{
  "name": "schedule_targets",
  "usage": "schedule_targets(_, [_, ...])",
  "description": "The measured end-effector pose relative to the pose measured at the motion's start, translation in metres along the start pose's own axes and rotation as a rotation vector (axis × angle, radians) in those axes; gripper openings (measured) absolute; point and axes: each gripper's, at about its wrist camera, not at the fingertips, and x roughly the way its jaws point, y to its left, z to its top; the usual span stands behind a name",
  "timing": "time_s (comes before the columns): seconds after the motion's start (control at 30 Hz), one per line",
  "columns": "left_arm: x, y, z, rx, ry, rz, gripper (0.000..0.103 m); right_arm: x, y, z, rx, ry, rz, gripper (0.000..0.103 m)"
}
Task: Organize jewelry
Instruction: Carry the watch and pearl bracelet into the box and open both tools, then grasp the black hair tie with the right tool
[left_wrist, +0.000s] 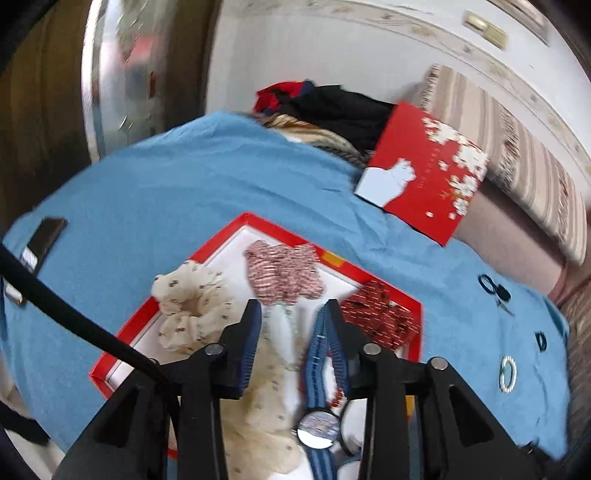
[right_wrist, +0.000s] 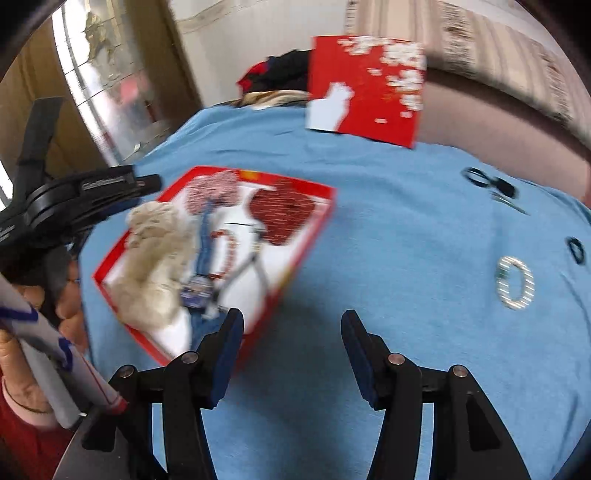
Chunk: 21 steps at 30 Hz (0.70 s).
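**Rig & person: look only**

Left gripper (left_wrist: 291, 310): black angular frame, dark blue ribbed pads, round silver screws at pivots, black cable (left_wrist: 74, 321) along its left side. Right gripper (right_wrist: 291, 321): same black frame, blue pads, silver screws. Person's hand (right_wrist: 22, 354): bare skin, pink cuff, red sleeve below.

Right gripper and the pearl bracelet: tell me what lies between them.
Only bare blue cloth separates the open right gripper from the pearl bracelet, seen in the right wrist view.
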Motion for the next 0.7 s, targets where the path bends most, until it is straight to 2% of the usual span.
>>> schedule_targets(0.17, [-0.014,-0.038,-0.014,0.068,-0.027,-0.04,0.042,-0.016,-0.045,-0.017,0.059,0.007,-0.087,0.06])
schedule_targets(0.33, [-0.014,-0.078,-0.033,0.163,0.001,-0.086,0.043,-0.034,-0.082,-0.036,0.118,0.005,-0.132,0.06])
schedule_targets(0.5, [-0.014,-0.109,-0.05,0.258,-0.005,-0.073,0.043,-0.044,-0.113,-0.048,0.172,0.0,-0.161,0.06])
schedule_targets(0.7, [-0.011,-0.131,-0.059,0.307,-0.001,-0.073,0.044,-0.05,-0.146,-0.06,0.232,-0.006,-0.178,0.06])
